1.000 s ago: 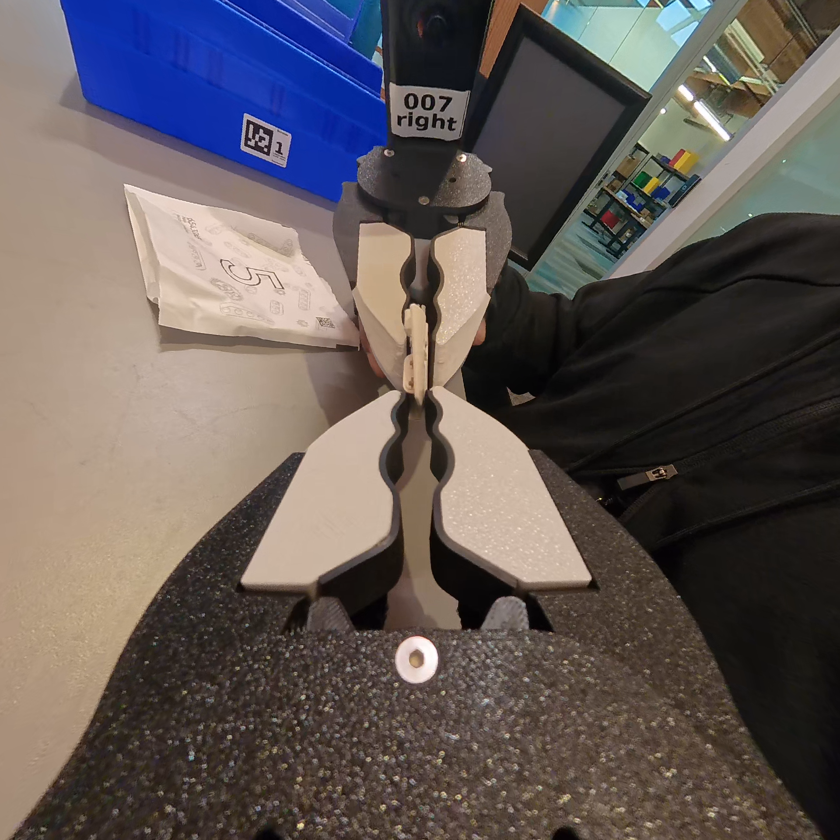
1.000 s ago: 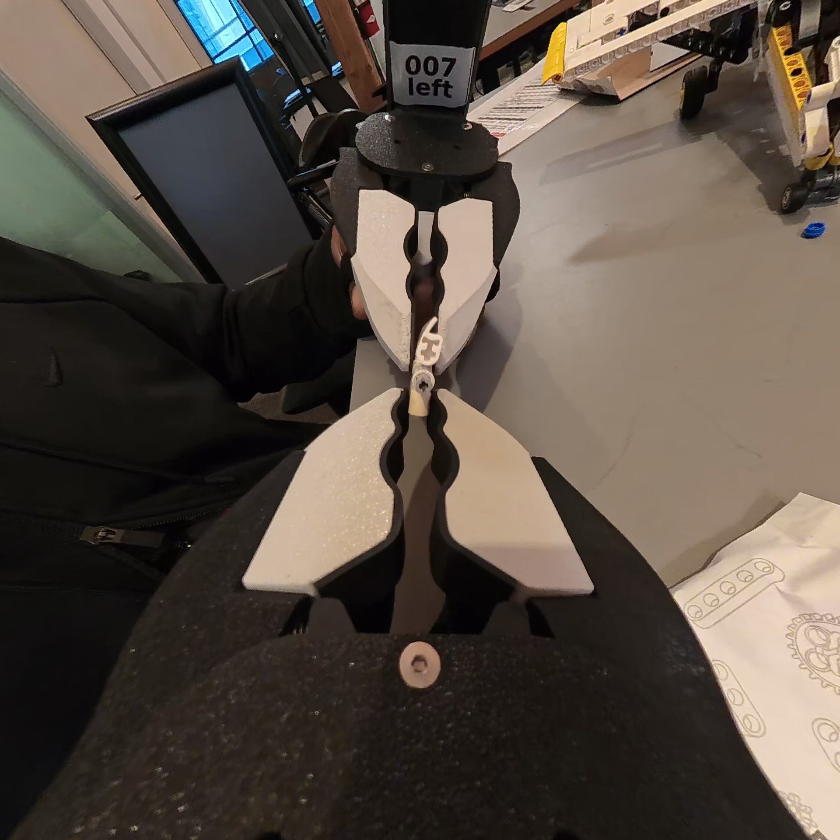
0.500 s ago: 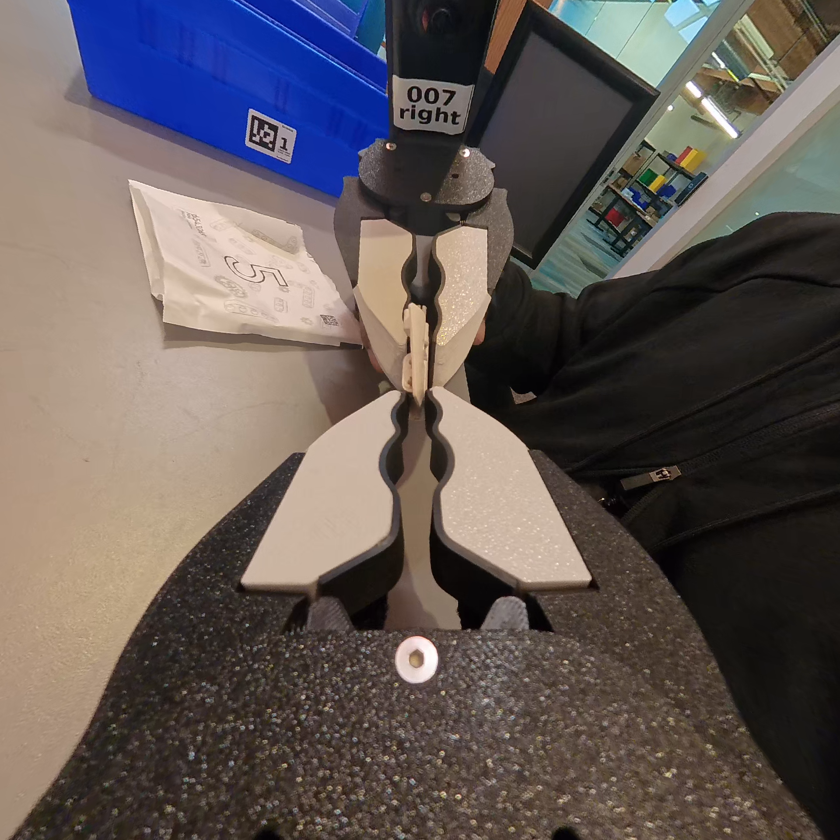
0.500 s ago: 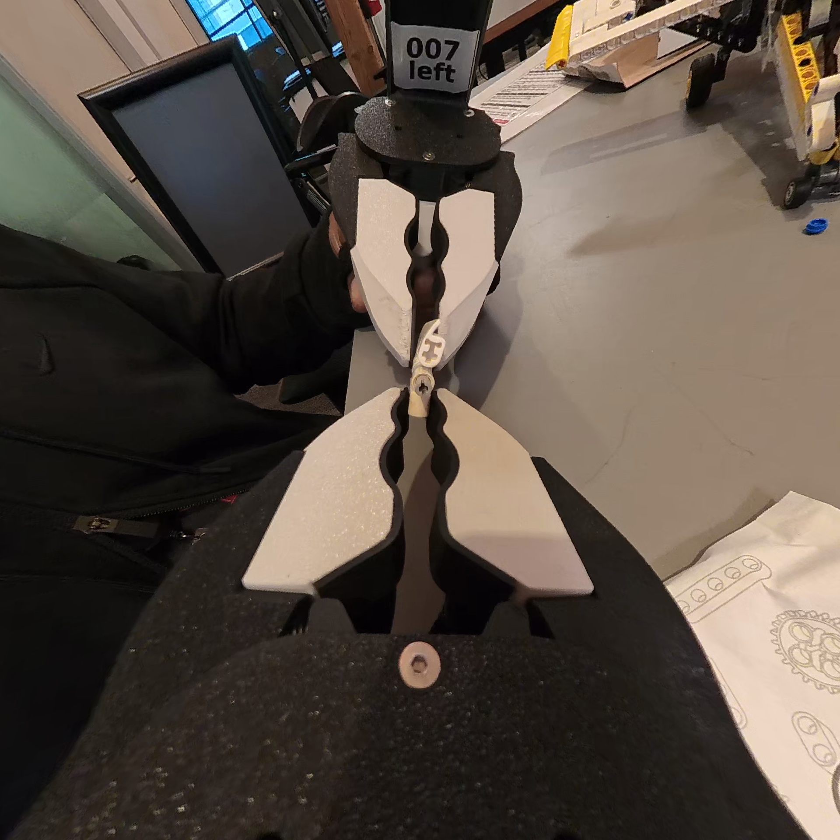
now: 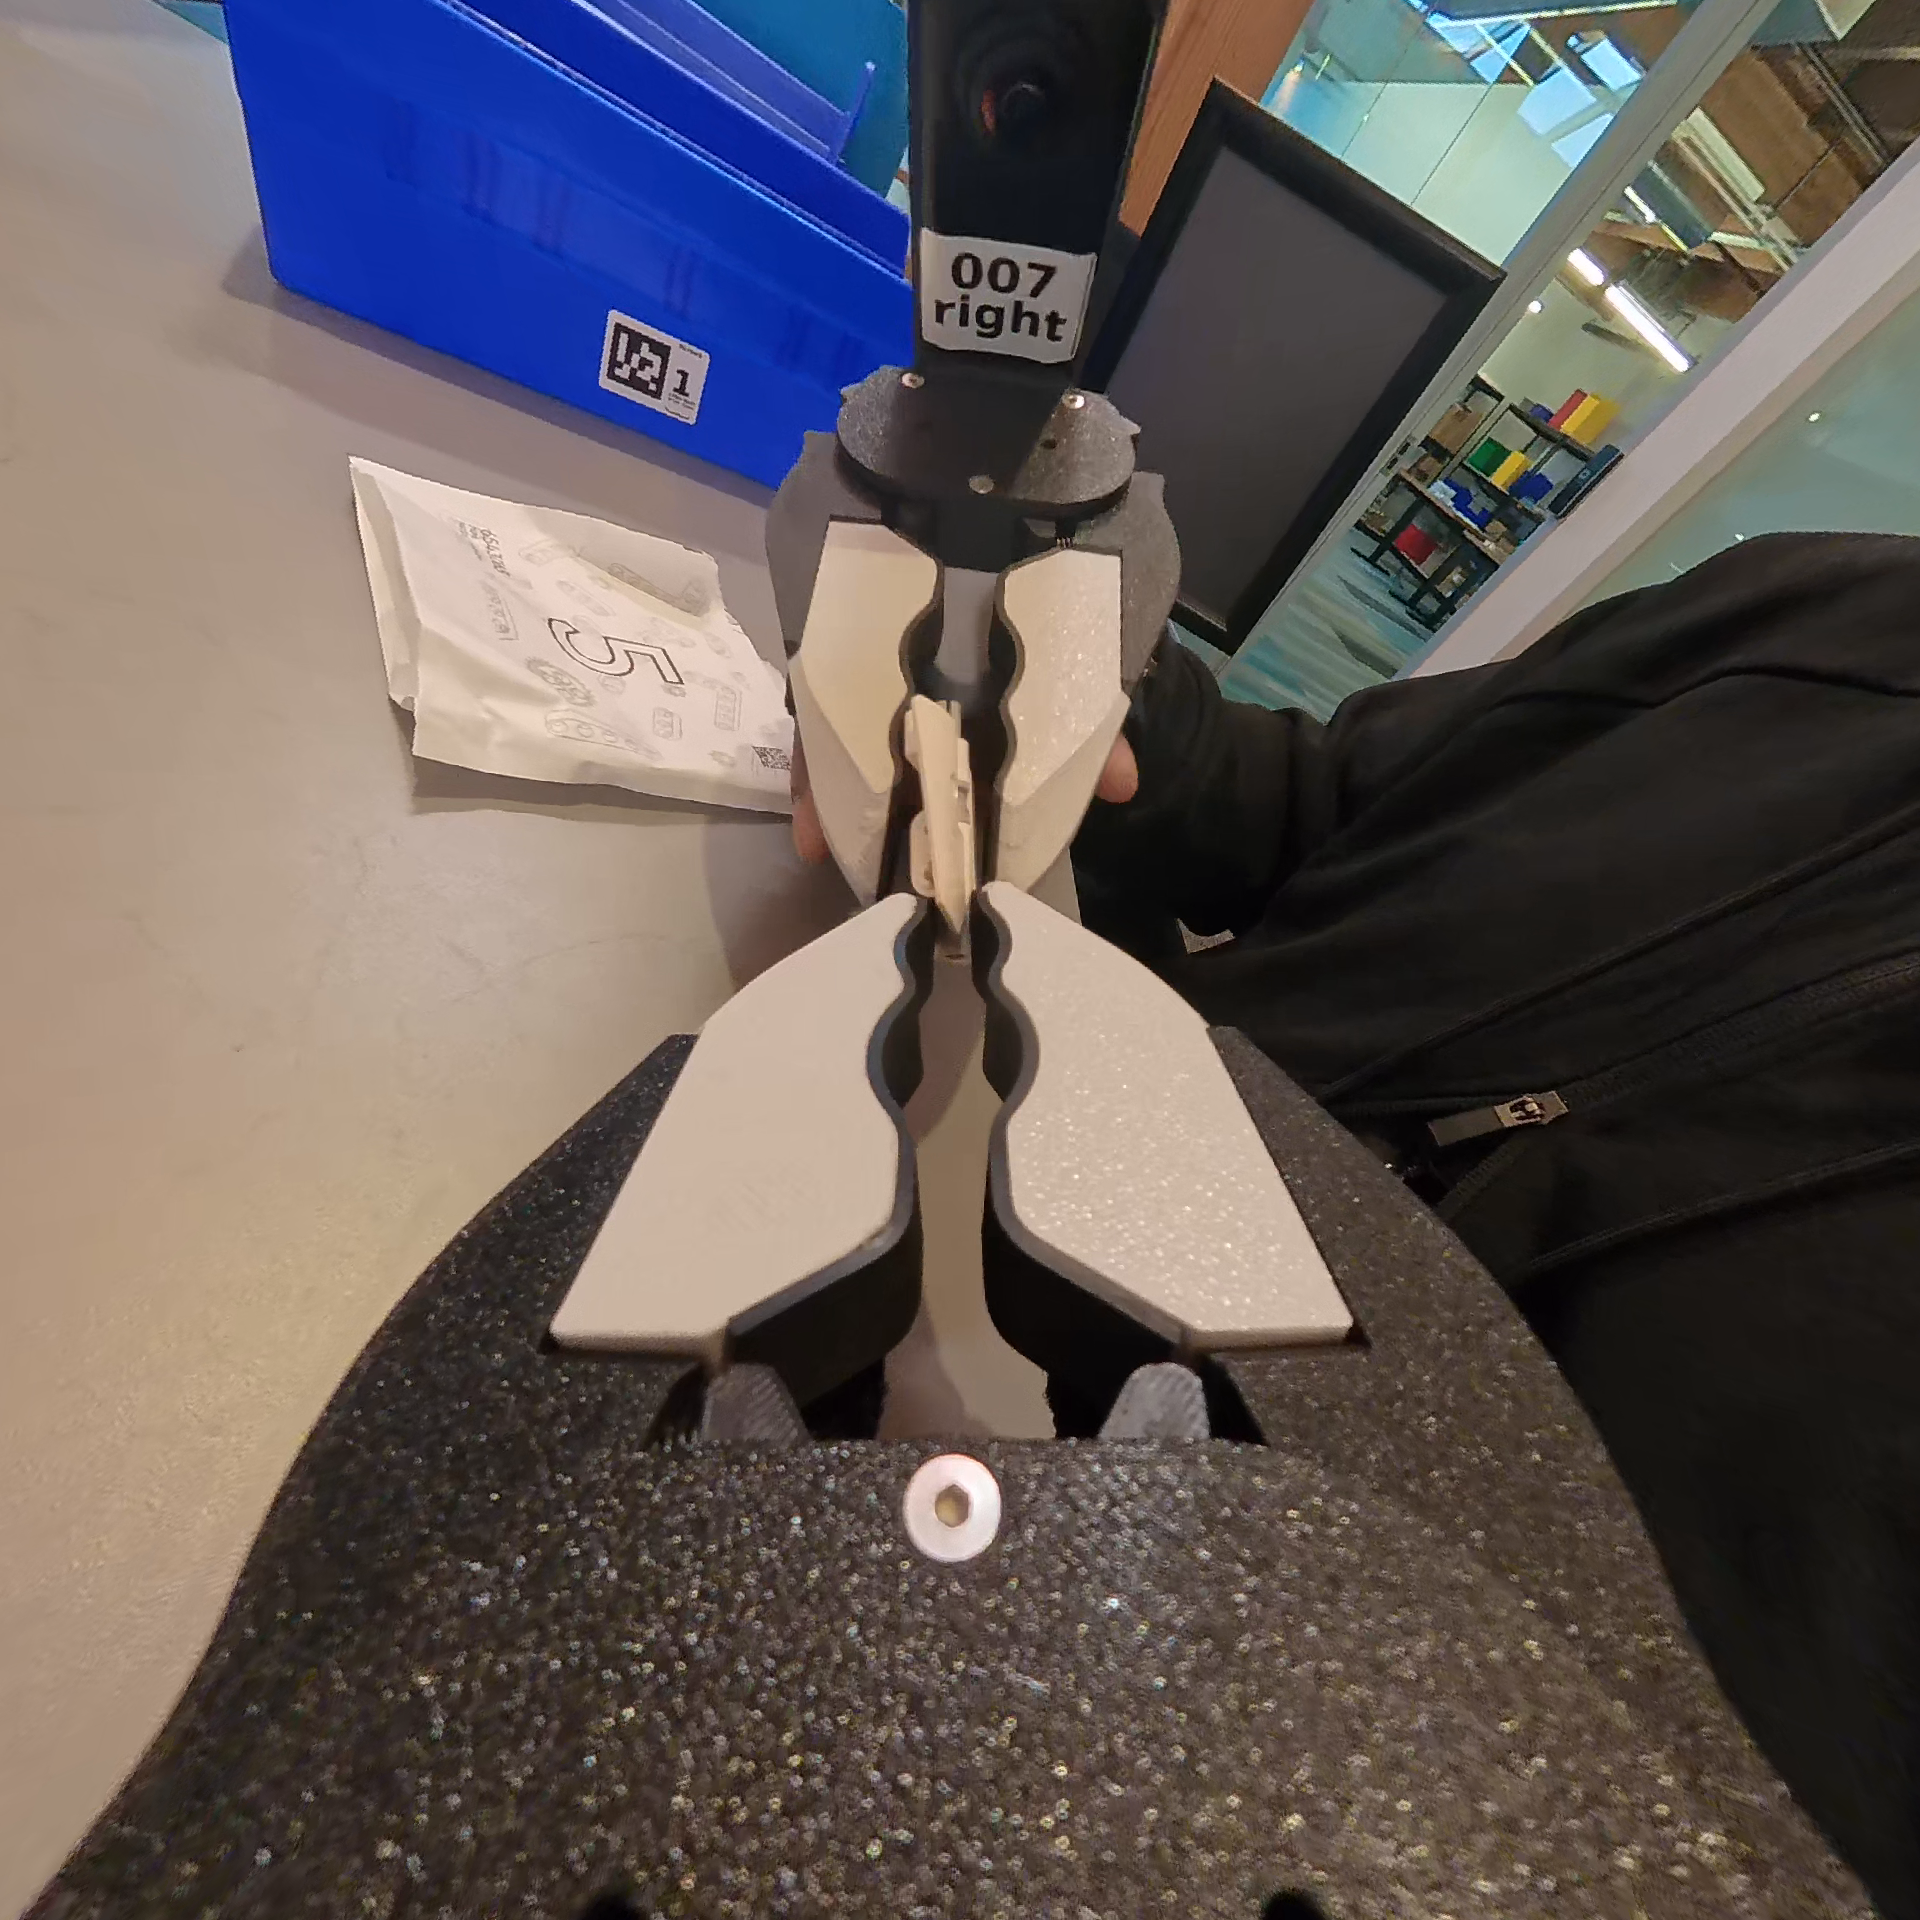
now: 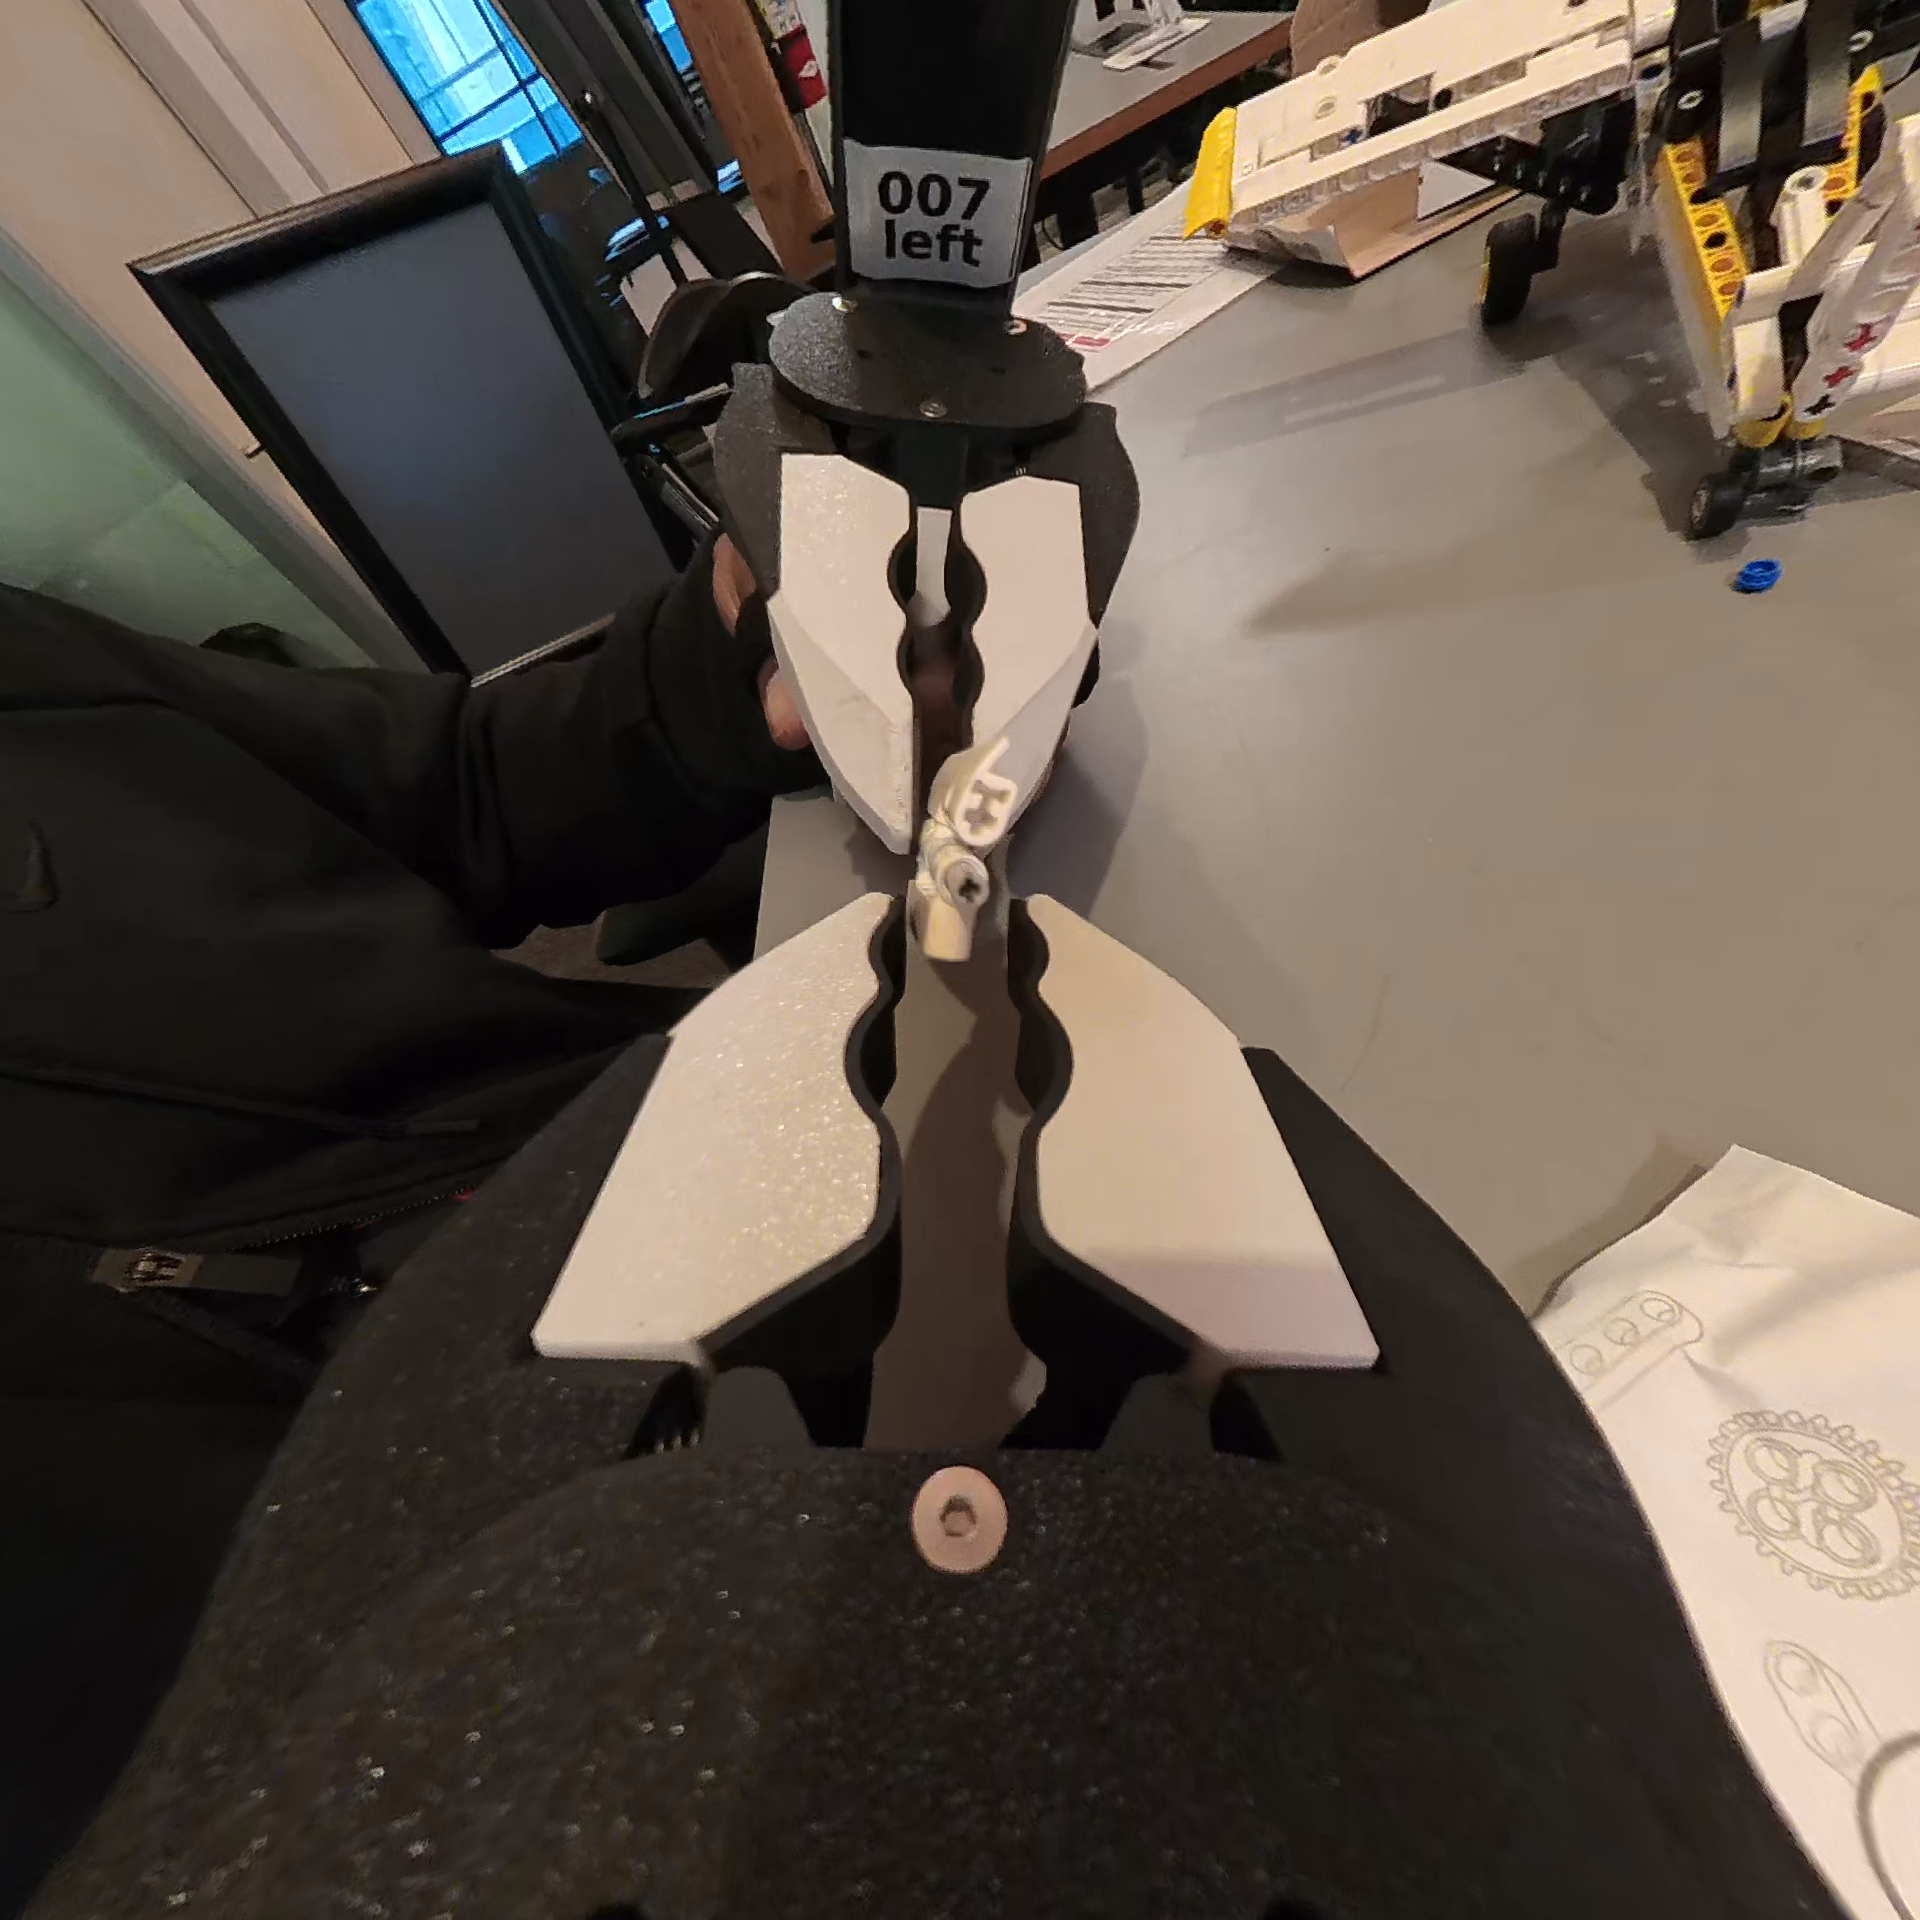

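**Labels and print**
- Left gripper [image 5: 951,914]: white label [image 6: 932,218] with black print on its black stem.
- Right gripper [image 6: 956,914]: a like label [image 5: 1003,296] on its stem.
- Blue bin [image 5: 520,208], far side of the table [image 5: 208,935]: white sticker [image 5: 655,366] with a square code and a digit.
- White paper bag [image 5: 561,665], flat on the table just in front of the bin: large outlined numeral, line drawings of gears and beams, a small code in one corner.

**Jaws**
- Left gripper: jaws nearly together, clamped on a small cream-white part [image 6: 971,821], which juts out of the tips towards the right gripper.
- Right gripper: jaws apart. The free end of the part stands between its tips, with a gap showing on each side in the right wrist view.
- The two grippers face tip to tip above the table's near edge, the part bridging them in the air.

**Surroundings**
- A person's black sleeves behind both grippers.
- Black-framed screen [image 5: 1278,395].
- White-and-yellow brick model [image 6: 1455,104] far off on the table.
- Small blue piece [image 6: 1758,575] lying near the model.
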Motion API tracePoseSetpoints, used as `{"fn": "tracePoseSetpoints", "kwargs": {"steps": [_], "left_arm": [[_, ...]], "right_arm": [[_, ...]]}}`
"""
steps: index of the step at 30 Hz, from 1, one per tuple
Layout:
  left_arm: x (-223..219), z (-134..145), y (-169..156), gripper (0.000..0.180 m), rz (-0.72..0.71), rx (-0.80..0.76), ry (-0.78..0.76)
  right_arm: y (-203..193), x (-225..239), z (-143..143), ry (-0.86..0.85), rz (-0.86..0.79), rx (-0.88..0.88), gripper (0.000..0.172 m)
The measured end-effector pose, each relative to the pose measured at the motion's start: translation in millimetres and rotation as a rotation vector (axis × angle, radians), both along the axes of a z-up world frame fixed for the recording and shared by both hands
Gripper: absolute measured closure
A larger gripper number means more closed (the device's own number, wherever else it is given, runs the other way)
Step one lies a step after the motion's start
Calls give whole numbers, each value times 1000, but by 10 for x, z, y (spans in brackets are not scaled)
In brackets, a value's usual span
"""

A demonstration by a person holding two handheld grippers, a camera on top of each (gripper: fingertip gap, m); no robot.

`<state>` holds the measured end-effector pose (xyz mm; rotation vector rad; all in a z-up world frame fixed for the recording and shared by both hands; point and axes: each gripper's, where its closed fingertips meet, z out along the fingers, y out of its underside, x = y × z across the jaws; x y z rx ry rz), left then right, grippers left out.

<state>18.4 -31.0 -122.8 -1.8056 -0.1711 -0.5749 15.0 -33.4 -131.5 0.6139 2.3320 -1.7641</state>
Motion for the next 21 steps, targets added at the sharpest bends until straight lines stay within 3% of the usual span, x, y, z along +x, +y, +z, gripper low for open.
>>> {"fn": "tracePoseSetpoints", "kwargs": {"steps": [5,21], "left_arm": [[-31,32,-17,173,14,20,-14],[-77,-19,1,173,29,-18,-23]], "right_arm": [[-80,7,-6,6,9,2,163],[50,-15,-65,-56,3,28,164]]}}
